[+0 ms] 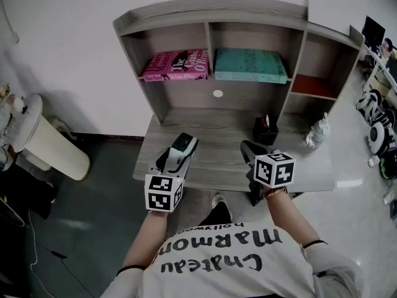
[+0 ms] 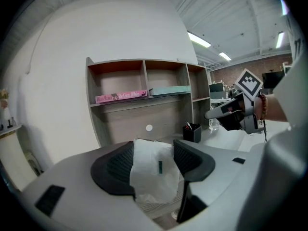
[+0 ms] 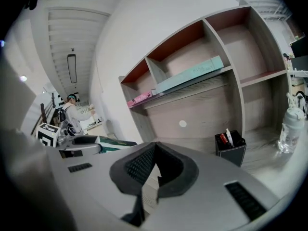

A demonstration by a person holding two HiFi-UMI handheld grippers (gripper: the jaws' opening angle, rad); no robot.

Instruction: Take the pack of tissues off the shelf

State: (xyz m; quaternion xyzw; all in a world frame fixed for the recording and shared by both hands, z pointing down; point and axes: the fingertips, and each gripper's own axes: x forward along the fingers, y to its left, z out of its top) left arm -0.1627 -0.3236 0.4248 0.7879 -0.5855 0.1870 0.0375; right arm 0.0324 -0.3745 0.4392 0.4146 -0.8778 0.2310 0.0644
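Closest in is the person's printed shirt (image 1: 217,259), with both forearms reaching forward from it over the desk (image 1: 211,126).

On the left, the left gripper (image 2: 153,154) has its jaws clamped on the pack (image 2: 149,182), pads pressing either side of its white film. From the head view the pack (image 1: 185,143) sits at the gripper's tip over the front left of the desk, well clear of the shelf (image 1: 211,8), where only a pink book (image 1: 177,65) and a teal book (image 1: 250,65) lie. Whether the pack touches the desk I cannot tell.

To the right, the right gripper (image 3: 155,166) is empty, its jaws together. A pen pot (image 1: 265,131) stands just ahead of it, with a bottle (image 1: 316,132) further right.

The risk, as I judge it, is the soft wrap: the film looks crumpled between the pads (more wrapper than tissue, perhaps), so the pack could sag or slide out if jolted. A careless move of the right gripper could tip the pen pot.

Both forearms are nearly level and parallel. The left gripper angles slightly rightward towards the shelf, and each marker cube sits at the wrist end.
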